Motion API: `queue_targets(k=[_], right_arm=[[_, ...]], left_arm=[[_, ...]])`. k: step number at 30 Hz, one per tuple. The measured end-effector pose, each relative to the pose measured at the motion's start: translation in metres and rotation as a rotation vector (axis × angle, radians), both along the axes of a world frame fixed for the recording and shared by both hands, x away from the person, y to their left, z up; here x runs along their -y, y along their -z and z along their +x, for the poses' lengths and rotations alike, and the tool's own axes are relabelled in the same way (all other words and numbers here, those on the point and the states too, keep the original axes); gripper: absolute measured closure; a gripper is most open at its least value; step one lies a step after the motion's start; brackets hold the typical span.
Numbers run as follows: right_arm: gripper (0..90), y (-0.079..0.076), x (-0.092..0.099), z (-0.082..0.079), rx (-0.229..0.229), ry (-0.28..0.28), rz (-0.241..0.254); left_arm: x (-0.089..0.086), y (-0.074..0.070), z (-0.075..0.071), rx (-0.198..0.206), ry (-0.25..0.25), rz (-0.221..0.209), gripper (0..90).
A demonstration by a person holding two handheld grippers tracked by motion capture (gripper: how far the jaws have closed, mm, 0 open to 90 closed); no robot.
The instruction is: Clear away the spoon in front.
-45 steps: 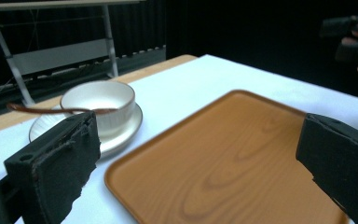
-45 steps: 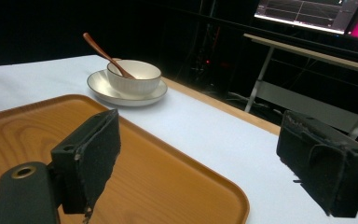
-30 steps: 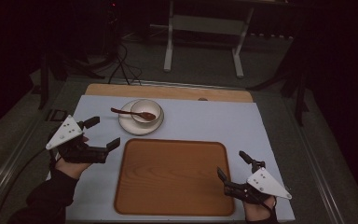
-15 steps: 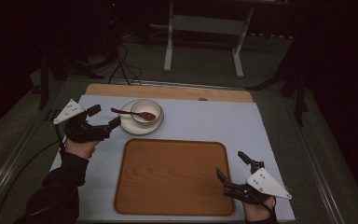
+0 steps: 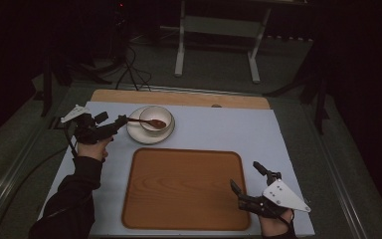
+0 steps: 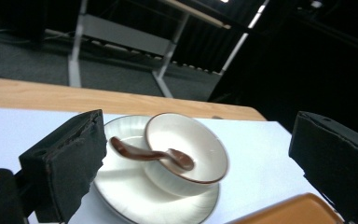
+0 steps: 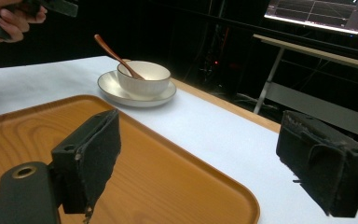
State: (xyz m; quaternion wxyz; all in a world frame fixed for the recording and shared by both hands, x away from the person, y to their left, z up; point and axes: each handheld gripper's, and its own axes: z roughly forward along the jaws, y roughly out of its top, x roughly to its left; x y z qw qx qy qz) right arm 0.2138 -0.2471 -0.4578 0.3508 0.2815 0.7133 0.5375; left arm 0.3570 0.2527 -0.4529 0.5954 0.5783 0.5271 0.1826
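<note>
Toward the far left of the counter (image 5: 209, 129): a white bowl (image 5: 155, 118) seated on a white saucer (image 5: 138, 134), a brown wooden spoon (image 5: 146, 121) lying in the bowl with its handle slanting out to the left. Nothing lifted yet, nothing on the wooden tray (image 5: 184, 186), which sits bare at the near middle. Judged barely begun: an approach under way, grasp and any carrying across not yet done.

Left hand-held gripper (image 5: 110, 125) level with the saucer's left edge, jaws spread wide and empty, tips just beside the spoon handle's end; touching or not cannot be told from above. Seen along that gripper's own jaws: spoon handle (image 6: 135, 153) close to the left pad (image 6: 70, 158), bowl (image 6: 186, 144) and saucer (image 6: 135, 186) in the gap between the two pads, right pad (image 6: 335, 154) well clear of the crockery.

Right hand-held gripper (image 5: 246, 185) low at the tray's near right corner, likewise wide open and holding nothing, well apart from the bowl. From its own camera: tray surface (image 7: 168, 172) under the jaws, bowl (image 7: 143, 77) and spoon (image 7: 114, 53) far off across the counter.
</note>
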Motion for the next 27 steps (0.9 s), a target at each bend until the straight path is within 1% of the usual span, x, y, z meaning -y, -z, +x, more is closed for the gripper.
queue_targets(k=[1, 2, 3, 5, 6, 8, 9, 10, 11, 12, 13, 14, 16, 17, 18, 19, 21, 22, 23, 24, 25, 26, 27], right_arm=[[13.5, 0.0, 0.0, 0.0, -0.003, -0.003, 0.0], [13.5, 0.0, 0.0, 0.0, -0.006, -0.006, 0.004], [13.5, 0.0, 0.0, 0.0, -0.008, -0.005, 0.006], [13.5, 0.0, 0.0, 0.0, -0.008, -0.005, 0.006], [13.5, 0.0, 0.001, 0.0, -0.004, -0.006, 0.008], [13.5, 0.0, 0.001, 0.0, -0.004, -0.008, 0.009], [13.5, 0.0, 0.0, 0.0, -0.008, -0.01, 0.009], [13.5, 0.0, 0.0, 0.0, -0.012, -0.012, 0.011], [13.5, 0.0, 0.0, 0.0, -0.014, -0.013, 0.01], [13.5, 0.0, 0.0, 0.0, -0.013, -0.013, 0.01], [13.5, 0.0, 0.0, 0.0, -0.012, -0.015, 0.01], [13.5, 0.0, 0.0, 0.0, -0.012, -0.016, 0.012], [13.6, 0.0, 0.001, 0.0, -0.015, -0.018, 0.018], [13.6, 0.0, 0.001, 0.001, -0.018, -0.018, 0.02], [13.6, 0.001, 0.001, 0.001, -0.019, -0.018, 0.02], [13.6, 0.001, 0.001, 0.001, -0.02, -0.018, 0.021], [13.6, 0.0, 0.001, 0.0, -0.018, -0.019, 0.02], [13.6, 0.0, 0.001, 0.0, -0.018, -0.019, 0.02], [13.6, 0.0, 0.001, 0.0, -0.016, -0.02, 0.021], [13.6, 0.0, 0.001, 0.0, -0.018, -0.021, 0.022], [13.6, 0.0, 0.001, 0.0, -0.018, -0.023, 0.023], [13.6, 0.001, 0.001, 0.0, -0.019, -0.024, 0.023], [13.6, 0.001, 0.001, 0.001, -0.022, -0.025, 0.024]], left_arm=[[-0.002, 0.005, 0.005, -0.024, -0.011, -0.03, 3.9], [-0.003, 0.009, 0.007, -0.038, -0.027, -0.044, 3.9], [-0.004, 0.012, 0.01, -0.048, -0.034, -0.049, 4.0], [-0.004, 0.012, 0.01, -0.048, -0.034, -0.049, 5.0], [-0.006, 0.02, 0.015, -0.068, -0.058, -0.082, 6.5], [-0.008, 0.025, 0.017, -0.079, -0.08, -0.103, 9.2], [-0.009, 0.028, 0.019, -0.09, -0.082, -0.107, 11.5], [-0.009, 0.031, 0.021, -0.103, -0.096, -0.115, 12.8], [-0.009, 0.033, 0.022, -0.108, -0.103, -0.136, 15.0], [-0.008, 0.036, 0.023, -0.119, -0.109, -0.149, 17.3], [-0.007, 0.038, 0.024, -0.12, -0.12, -0.148, 19.1], [-0.005, 0.039, 0.025, -0.12, -0.116, -0.145, 21.0], [0.0, 0.042, 0.027, -0.123, -0.126, -0.133, 24.7], [0.0, 0.042, 0.027, -0.123, -0.126, -0.133, 28.1], [0.004, 0.044, 0.03, -0.131, -0.141, -0.131, 28.5], [0.006, 0.045, 0.031, -0.132, -0.144, -0.137, 32.2], [0.01, 0.047, 0.033, -0.137, -0.166, -0.134, 35.0], [0.01, 0.047, 0.033, -0.137, -0.166, -0.134, 38.0], [0.012, 0.049, 0.036, -0.143, -0.174, -0.142, 39.0], [0.013, 0.049, 0.036, -0.141, -0.184, -0.141, 40.4], [0.013, 0.05, 0.038, -0.144, -0.183, -0.152, 42.3], [0.014, 0.051, 0.039, -0.143, -0.198, -0.152, 42.6], [0.014, 0.052, 0.04, -0.141, -0.201, -0.161, 43.3]])
